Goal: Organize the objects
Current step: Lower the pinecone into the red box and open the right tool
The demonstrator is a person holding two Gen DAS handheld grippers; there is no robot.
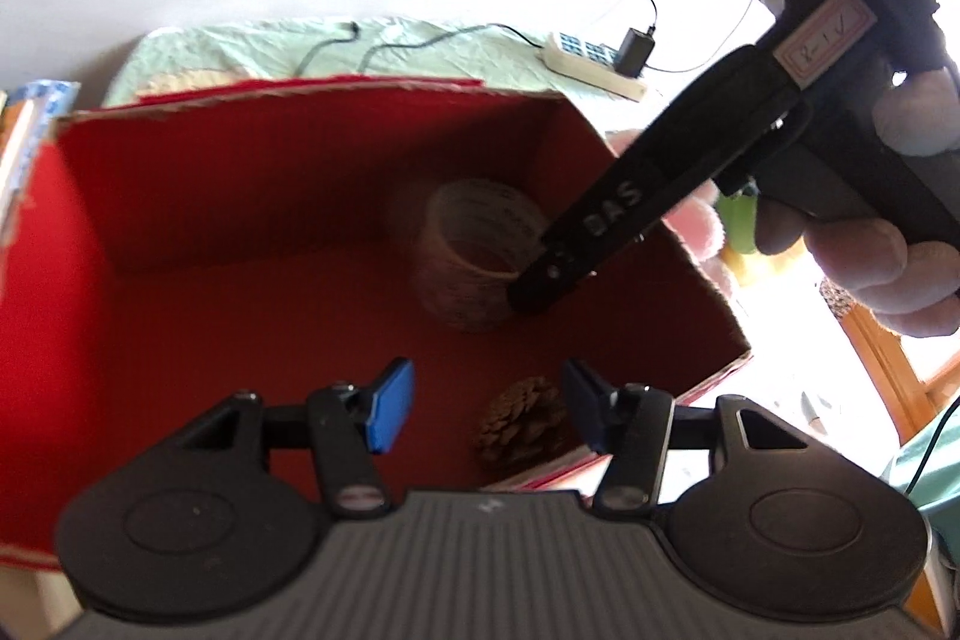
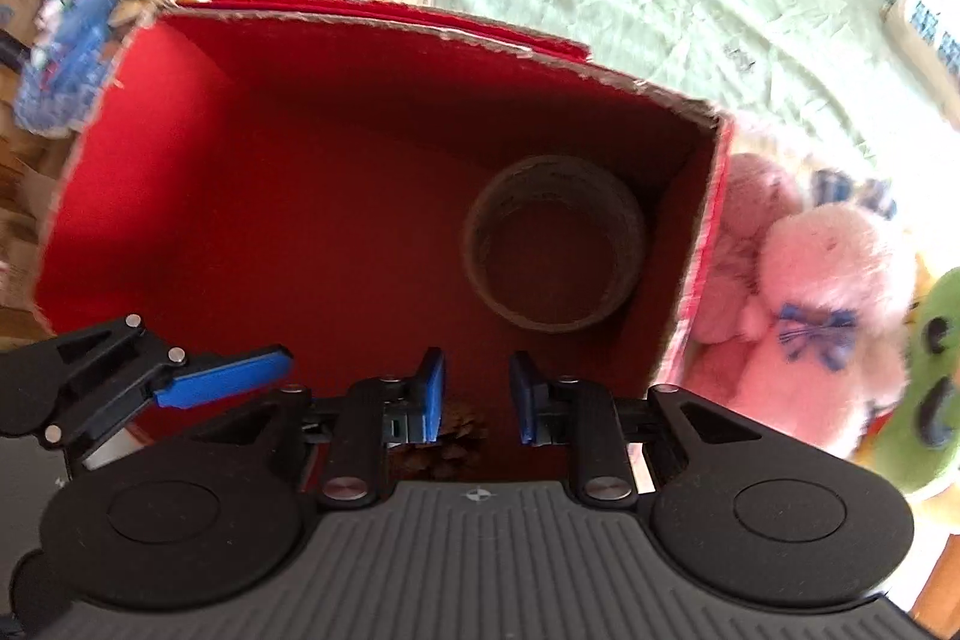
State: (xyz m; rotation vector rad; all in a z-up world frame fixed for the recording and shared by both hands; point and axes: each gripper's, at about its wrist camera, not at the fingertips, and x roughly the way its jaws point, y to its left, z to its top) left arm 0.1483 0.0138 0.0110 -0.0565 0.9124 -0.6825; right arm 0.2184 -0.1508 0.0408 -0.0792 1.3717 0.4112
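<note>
red cardboard box sits open on our green bedsheet, holding a brown tape roll and a pine cone. our left gripper and right gripper hover above it, fingers apart, empty.

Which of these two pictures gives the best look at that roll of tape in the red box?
The right wrist view: it looks down on the roll of tape, showing its whole ring and hollow core. In the left wrist view, the roll is seen from the side, and the right gripper hides part of it.
</note>
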